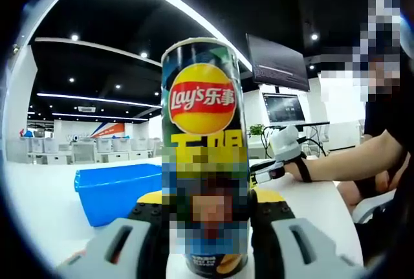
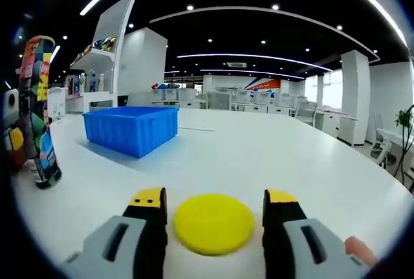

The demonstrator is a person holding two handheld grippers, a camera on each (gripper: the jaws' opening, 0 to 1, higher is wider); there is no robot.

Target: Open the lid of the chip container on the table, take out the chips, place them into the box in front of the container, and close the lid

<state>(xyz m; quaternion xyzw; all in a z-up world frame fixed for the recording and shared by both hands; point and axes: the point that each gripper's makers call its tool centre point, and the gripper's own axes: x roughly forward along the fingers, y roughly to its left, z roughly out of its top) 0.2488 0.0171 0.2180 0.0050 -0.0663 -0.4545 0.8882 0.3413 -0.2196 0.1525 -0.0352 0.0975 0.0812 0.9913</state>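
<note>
Clearly my left tongs (image 1: 206, 227) were clamped on the lower body of the chip can (image 1: 204, 143), which stood upright on the white table (image 1: 52, 227) just beside the blue box (image 1: 119, 188). My right tongs (image 2: 215, 217) stood apart, either side of the yellow lid (image 2: 214, 223) lying flat on the table; I could not tell whether the jaws touched it. I judged the can light, thin-walled cardboard with a slick printed skin: grip low and gently, or it would dent or twist. The lid looked soft, flexible plastic, best pinched by its rim.
</note>
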